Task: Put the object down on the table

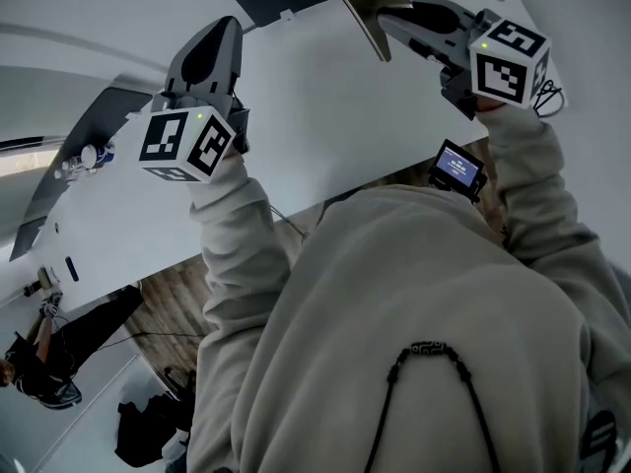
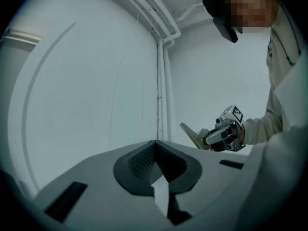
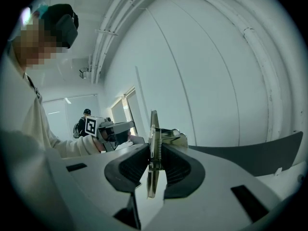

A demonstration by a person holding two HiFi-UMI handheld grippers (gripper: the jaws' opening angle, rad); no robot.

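My right gripper (image 1: pixel 392 10) is shut on a flat olive-metal tool (image 1: pixel 357 8) with a coil spring. In the right gripper view the tool (image 3: pixel 153 153) stands on edge between the two dark pads, its blade sticking out past them. The left gripper view shows the same tool (image 2: pixel 192 134) poking out of the right gripper (image 2: pixel 208 137), off to the right. My left gripper (image 1: pixel 225 30) is held up at the left, apart from the tool. Its pads (image 2: pixel 144 160) meet at the tips with nothing between them. I cannot pick out a table top for certain.
A white wall with pipes (image 2: pixel 161 81) fills the space ahead. A dark grey curved panel (image 3: pixel 260 153) runs along the right. A person in dark clothes (image 1: pixel 39 368) stands far off near the wood floor (image 1: pixel 187 304). A small lit screen (image 1: pixel 458 168) sits at the right wrist.
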